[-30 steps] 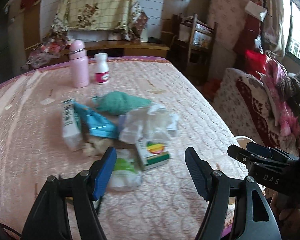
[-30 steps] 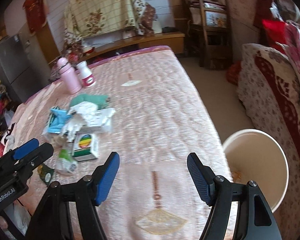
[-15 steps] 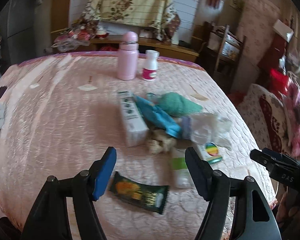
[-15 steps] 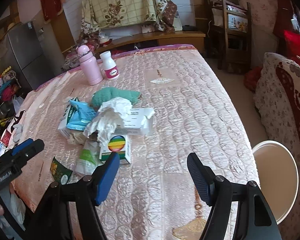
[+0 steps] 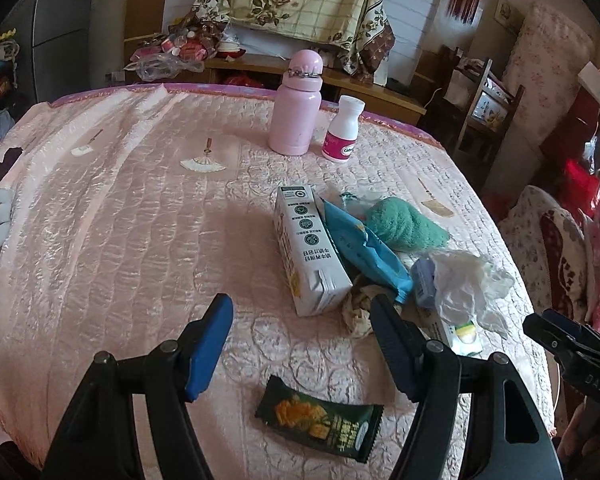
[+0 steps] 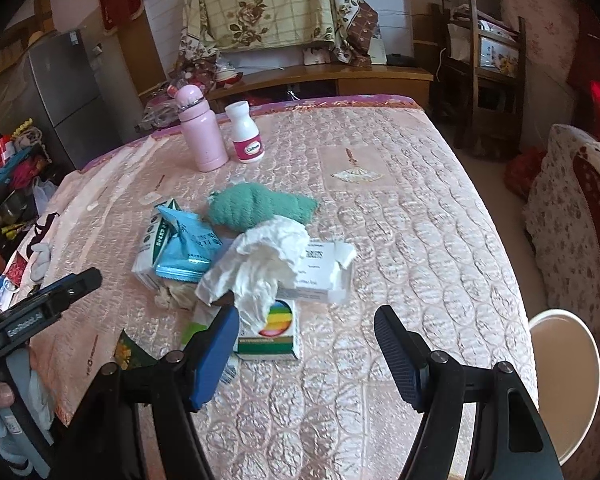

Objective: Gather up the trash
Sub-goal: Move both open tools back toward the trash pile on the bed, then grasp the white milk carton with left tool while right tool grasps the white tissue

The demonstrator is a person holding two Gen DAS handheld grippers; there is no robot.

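A heap of trash lies on the pink quilted table (image 5: 120, 240): a white carton (image 5: 308, 256), a blue wrapper (image 5: 364, 248), crumpled white tissue (image 6: 260, 268), an open white box (image 6: 324, 276) and a small box with a rainbow disc (image 6: 276, 330). A dark green snack wrapper (image 5: 320, 418) lies alone near the front edge, just below my left gripper (image 5: 304, 344), which is open and empty. My right gripper (image 6: 304, 352) hovers open and empty over the table, its left finger beside the rainbow box. A white bin (image 6: 564, 380) stands on the floor past the table's right edge.
A pink flask (image 5: 298, 104) and a white pill bottle (image 5: 342, 128) stand at the table's far side, with a green cloth (image 5: 404, 224) next to the heap. A floral sofa (image 6: 572, 208) is at the right, shelves and a fridge (image 6: 64, 96) behind.
Both grippers have swung left across the table. The dark green wrapper came into the left wrist view and now sits between the fingers' line. The bin slid toward the right edge of the right wrist view.
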